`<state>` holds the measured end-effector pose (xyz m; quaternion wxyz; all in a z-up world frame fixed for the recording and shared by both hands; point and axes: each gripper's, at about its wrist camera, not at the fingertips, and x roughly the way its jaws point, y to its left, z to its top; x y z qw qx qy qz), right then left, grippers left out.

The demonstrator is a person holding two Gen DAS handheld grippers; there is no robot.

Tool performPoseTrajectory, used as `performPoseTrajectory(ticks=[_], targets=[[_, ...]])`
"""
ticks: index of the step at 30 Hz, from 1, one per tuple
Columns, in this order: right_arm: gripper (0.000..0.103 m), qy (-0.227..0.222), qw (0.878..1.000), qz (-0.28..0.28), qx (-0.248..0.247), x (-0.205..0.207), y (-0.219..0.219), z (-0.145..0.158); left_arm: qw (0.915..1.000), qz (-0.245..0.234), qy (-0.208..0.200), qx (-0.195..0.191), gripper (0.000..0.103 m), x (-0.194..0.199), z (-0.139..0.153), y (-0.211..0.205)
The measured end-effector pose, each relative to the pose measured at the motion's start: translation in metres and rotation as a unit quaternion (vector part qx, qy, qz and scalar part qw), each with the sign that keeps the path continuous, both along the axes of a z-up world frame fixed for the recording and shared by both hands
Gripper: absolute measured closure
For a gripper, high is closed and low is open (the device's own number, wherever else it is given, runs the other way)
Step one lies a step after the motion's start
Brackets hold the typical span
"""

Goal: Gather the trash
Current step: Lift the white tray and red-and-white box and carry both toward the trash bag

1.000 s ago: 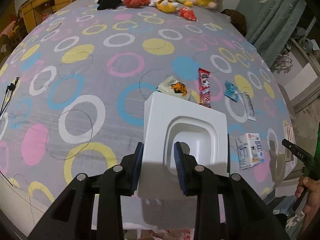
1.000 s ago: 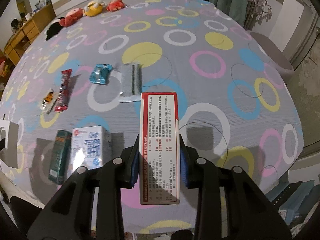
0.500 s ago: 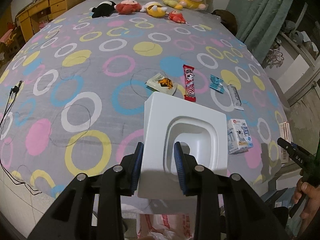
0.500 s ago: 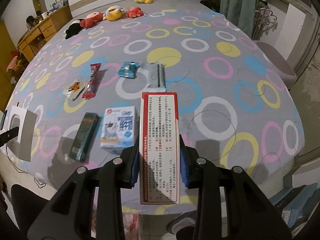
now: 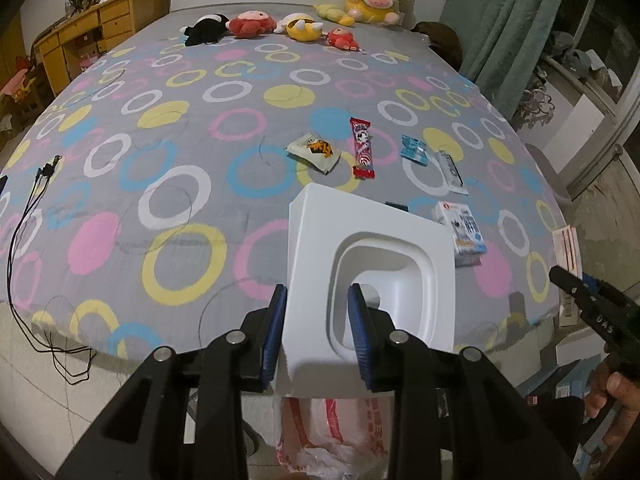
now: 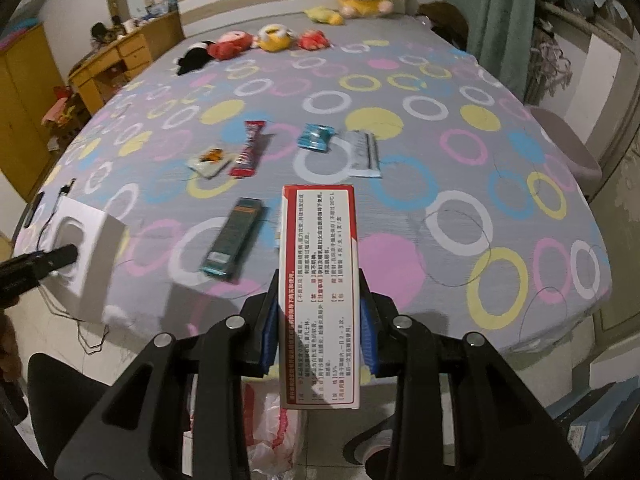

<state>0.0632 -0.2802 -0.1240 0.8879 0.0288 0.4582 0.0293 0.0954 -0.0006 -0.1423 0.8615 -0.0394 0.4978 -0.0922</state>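
My left gripper (image 5: 316,312) is shut on a white moulded tray (image 5: 372,256), held just past the bed's near edge above a red-and-white plastic bag (image 5: 332,436) on the floor. My right gripper (image 6: 318,320) is shut on a red-and-white medicine box (image 6: 318,292), also off the bed's edge, above the bag (image 6: 272,428). On the bed lie a milk carton (image 5: 464,232), a dark green box (image 6: 232,246), a red snack bar (image 5: 362,148), a white snack packet (image 5: 314,152), a blue wrapper (image 5: 414,150) and a silver wrapper (image 5: 452,172).
The bed has a grey cover with coloured rings (image 5: 180,184). Plush toys (image 5: 256,26) line its far end. Black cables (image 5: 36,216) hang over the left edge. A wooden desk (image 5: 88,36) stands far left, green curtains (image 5: 508,20) far right.
Both grippers have pulled back from over the bed to beyond its near edge, each keeping its load. The plastic bag on the floor has come into view under them.
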Motion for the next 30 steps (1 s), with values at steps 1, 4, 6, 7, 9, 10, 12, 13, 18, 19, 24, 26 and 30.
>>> performPoseTrajectory(ticks=[1, 4, 6, 7, 9, 10, 12, 13, 18, 19, 24, 26, 30], targets=[[0.071, -0.004, 1.000, 0.005, 0.002, -0.006, 0.005, 0.003, 1.0000, 0.000, -0.001, 0.000, 0.072, -0.006, 0.000, 0.000], [0.071, -0.014, 1.000, 0.018, -0.004, -0.022, 0.018, 0.009, 1.0000, -0.004, -0.005, 0.001, 0.072, -0.021, 0.000, -0.001], [0.071, -0.014, 1.000, 0.024, 0.000, -0.031, 0.023, 0.010, 1.0000, -0.007, -0.005, 0.000, 0.072, -0.034, -0.002, -0.002], [0.071, -0.014, 1.000, 0.028, 0.000, -0.036, 0.028, 0.009, 1.0000, -0.007, -0.004, -0.001, 0.072, -0.039, -0.003, -0.002], [0.071, -0.011, 0.999, 0.035, 0.003, -0.046, 0.035, 0.008, 0.9999, -0.012, -0.001, -0.001, 0.072, -0.052, -0.007, -0.003], [0.071, -0.011, 0.999, 0.037, 0.003, -0.051, 0.038, 0.007, 0.9999, -0.014, 0.001, -0.001, 0.072, -0.059, -0.009, -0.004], [0.071, -0.011, 0.999, 0.040, 0.003, -0.062, 0.045, 0.004, 0.9998, -0.018, 0.004, 0.000, 0.072, -0.071, -0.014, -0.006], [0.071, -0.009, 0.999, 0.043, 0.006, -0.067, 0.049, 0.002, 0.9998, -0.021, 0.007, 0.000, 0.072, -0.077, -0.017, -0.007], [0.071, -0.005, 0.999, 0.048, 0.001, -0.087, 0.064, -0.010, 0.9991, -0.037, 0.021, 0.007, 0.072, -0.100, -0.037, -0.014], [0.071, -0.002, 0.999, 0.049, 0.004, -0.091, 0.067, -0.015, 0.9989, -0.039, 0.024, 0.008, 0.072, -0.104, -0.040, -0.015], [0.071, 0.016, 0.998, 0.057, 0.008, -0.105, 0.078, -0.035, 0.9973, -0.054, 0.047, 0.018, 0.072, -0.120, -0.067, -0.020], [0.071, 0.027, 0.998, 0.062, 0.009, -0.109, 0.084, -0.045, 0.9967, -0.055, 0.055, 0.023, 0.072, -0.123, -0.077, -0.021], [0.071, 0.046, 0.996, 0.073, 0.010, -0.117, 0.093, -0.064, 0.9948, -0.057, 0.081, 0.027, 0.072, -0.130, -0.102, -0.022]])
